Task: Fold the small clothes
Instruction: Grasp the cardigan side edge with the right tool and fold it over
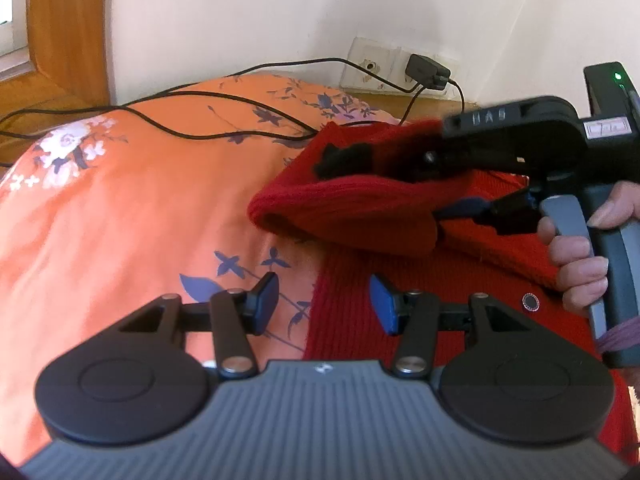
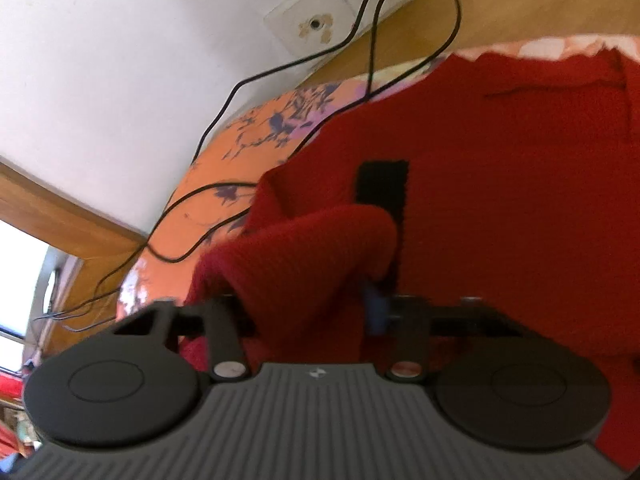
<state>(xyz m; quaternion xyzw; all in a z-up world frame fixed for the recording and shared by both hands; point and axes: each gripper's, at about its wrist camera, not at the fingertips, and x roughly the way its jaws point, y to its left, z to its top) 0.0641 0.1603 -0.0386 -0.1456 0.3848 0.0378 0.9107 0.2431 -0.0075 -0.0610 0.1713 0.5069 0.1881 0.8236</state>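
A red knit sweater [image 1: 460, 280] lies on orange floral bedding [image 1: 140, 208], with a small round button [image 1: 530, 302] on its front. My right gripper [image 1: 444, 184] is shut on a folded red sleeve [image 1: 340, 208], which it holds above the sweater's body. In the right wrist view the sleeve [image 2: 312, 252] bunches between the fingers of that gripper [image 2: 310, 312], above the sweater [image 2: 520, 200] and a black patch [image 2: 382, 188]. My left gripper [image 1: 324, 304] is open over the sweater's left edge, holding nothing.
Black cables [image 1: 160, 120] run across the bedding to a charger in a wall socket [image 1: 424, 70]. A wooden frame [image 1: 68, 28] stands at the far left. A person's hand [image 1: 576, 252] grips the right tool's handle. The white wall is close behind.
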